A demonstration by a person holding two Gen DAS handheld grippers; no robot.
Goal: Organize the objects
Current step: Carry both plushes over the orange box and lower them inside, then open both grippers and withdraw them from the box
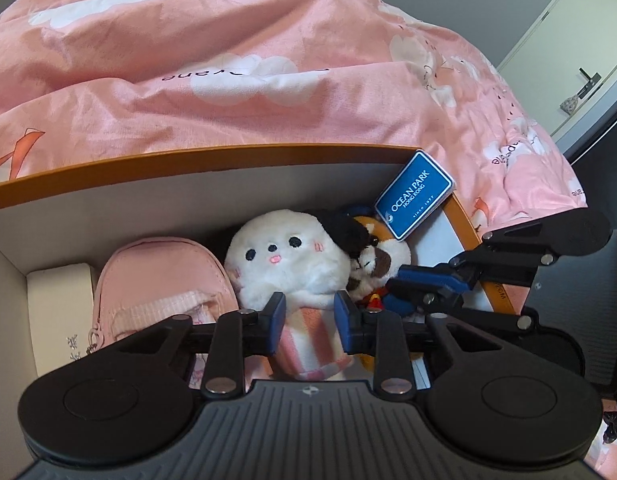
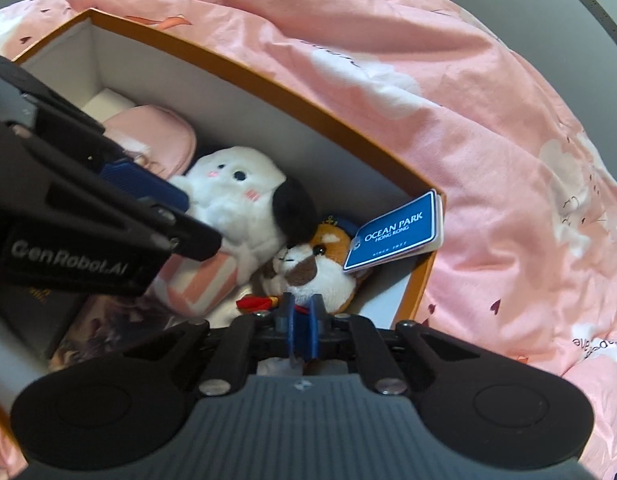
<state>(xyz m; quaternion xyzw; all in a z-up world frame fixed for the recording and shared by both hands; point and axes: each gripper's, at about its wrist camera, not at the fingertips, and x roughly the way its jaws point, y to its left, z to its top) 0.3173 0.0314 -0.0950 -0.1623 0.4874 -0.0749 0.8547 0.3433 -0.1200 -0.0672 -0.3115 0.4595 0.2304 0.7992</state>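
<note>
An orange-rimmed box point(image 1: 188, 156) point(image 2: 268, 80) with white inner walls lies on a pink bed cover. Inside are a white plush with a black ear point(image 1: 284, 260) point(image 2: 236, 196) in pink striped clothes, and an orange-brown plush point(image 1: 382, 256) point(image 2: 320, 264) with a blue Ocean Park tag point(image 1: 414, 194) point(image 2: 396, 236). My left gripper point(image 1: 310, 322) sits around the white plush's striped body, jaws apart at its sides. My right gripper point(image 2: 302, 332) is shut, or nearly so, low against the orange-brown plush; what it pinches is hidden. It shows in the left wrist view point(image 1: 424, 286).
A pink zip pouch point(image 1: 160, 280) point(image 2: 156, 136) and a white box point(image 1: 60, 304) lie at the box's left end. Dark books or cards point(image 2: 92, 320) lie at its near side. The pink bed cover point(image 1: 228, 60) surrounds the box. A white door point(image 1: 580, 40) stands at the right.
</note>
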